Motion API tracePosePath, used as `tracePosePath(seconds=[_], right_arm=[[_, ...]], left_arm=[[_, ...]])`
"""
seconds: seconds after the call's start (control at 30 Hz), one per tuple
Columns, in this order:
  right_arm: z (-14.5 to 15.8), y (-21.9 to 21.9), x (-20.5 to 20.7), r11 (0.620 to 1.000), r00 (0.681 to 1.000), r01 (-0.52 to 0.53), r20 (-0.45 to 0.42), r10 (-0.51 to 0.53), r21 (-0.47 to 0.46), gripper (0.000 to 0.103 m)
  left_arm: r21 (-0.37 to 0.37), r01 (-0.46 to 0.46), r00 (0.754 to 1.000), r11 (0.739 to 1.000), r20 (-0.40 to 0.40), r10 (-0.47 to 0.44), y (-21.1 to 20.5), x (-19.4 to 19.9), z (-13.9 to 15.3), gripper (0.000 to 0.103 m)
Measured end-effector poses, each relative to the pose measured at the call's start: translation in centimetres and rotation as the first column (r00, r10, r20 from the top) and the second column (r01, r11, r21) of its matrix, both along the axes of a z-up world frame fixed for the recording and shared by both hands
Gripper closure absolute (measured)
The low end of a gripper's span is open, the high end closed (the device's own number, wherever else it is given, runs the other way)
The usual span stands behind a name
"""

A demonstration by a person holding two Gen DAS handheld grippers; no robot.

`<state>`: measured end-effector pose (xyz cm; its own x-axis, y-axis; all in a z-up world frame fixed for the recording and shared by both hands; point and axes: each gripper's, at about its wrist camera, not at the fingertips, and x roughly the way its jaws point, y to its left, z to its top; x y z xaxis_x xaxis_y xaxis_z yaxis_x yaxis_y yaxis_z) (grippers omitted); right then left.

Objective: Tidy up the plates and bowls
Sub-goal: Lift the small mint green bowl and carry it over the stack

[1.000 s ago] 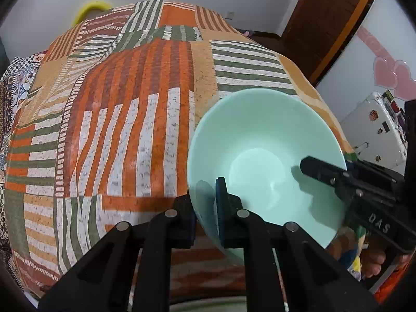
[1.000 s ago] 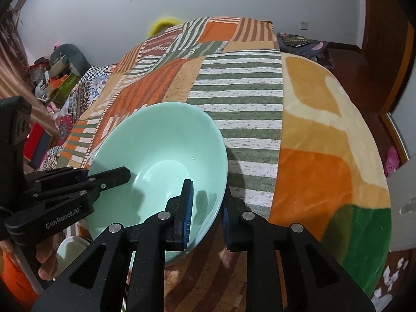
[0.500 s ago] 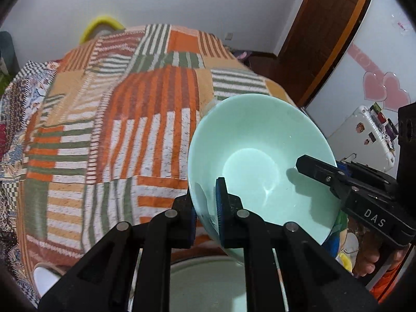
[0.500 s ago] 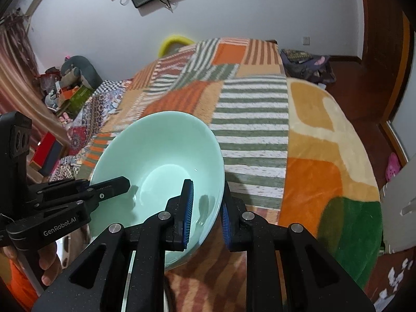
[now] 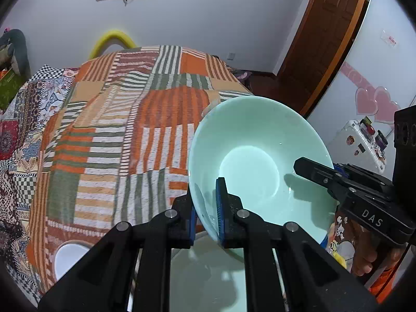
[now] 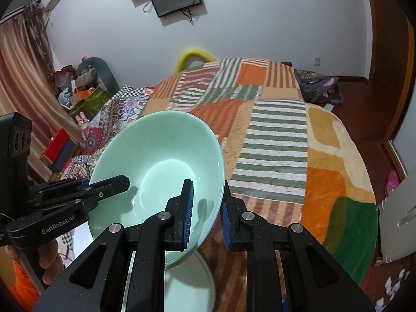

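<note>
1. The mint-green bowl (image 5: 260, 161) is held in the air over the patchwork bedspread (image 5: 124, 135), clear of any surface.
2. Left gripper (image 5: 206, 208) is clamped on the bowl's near-left rim: one pad inside the wall, one outside. Right gripper (image 6: 206, 213) is clamped the same way on the opposite rim. Both grips are seen in both wrist views.
3. Directly below the bowl a pale green plate (image 5: 208, 275) is seen, partly hidden by the gripper bodies. A small white bowl (image 5: 69, 257) lies lower left on the bedspread, well apart from the plate.
4. Progress, as judged: mid-task. The green bowl is in carry and not yet set down. Whether the plate below is the source or the target cannot be told. The white bowl appears ungrouped, so at least that item is probably left.
5. Orientation: the bowl's mouth is tilted up and towards the cameras, base pointed down and away towards the bed. No long axis is present (round); its symmetry axis is leaned off vertical.
6. Risk, as judged: thin-rim pinch on glazed ware, so slip is possible if the two grips diverge.
</note>
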<state>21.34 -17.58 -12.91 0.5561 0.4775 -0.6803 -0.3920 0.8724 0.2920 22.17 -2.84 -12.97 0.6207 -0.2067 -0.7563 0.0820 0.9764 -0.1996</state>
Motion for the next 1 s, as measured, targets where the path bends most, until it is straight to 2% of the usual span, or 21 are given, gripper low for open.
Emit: tracePosePath(seconds=[0.43,1.0], right_arm=[[1.0,4.7,-3.1,0.997,0.997,-0.074,0.031,0.073,0.003,0.085],[-0.2,11.4,-6.2,0.975,0.976,-0.22,0.005,0.219,0.015,0.085]], left_arm=[[-0.004,-0.075,0.997,0.997,0.035,0.075,5.2,-5.7,1.9,0.091],[0.008,-0.225,0.974,0.974,0.001,0.225,11.7,-11.7,0.8,0.091]])
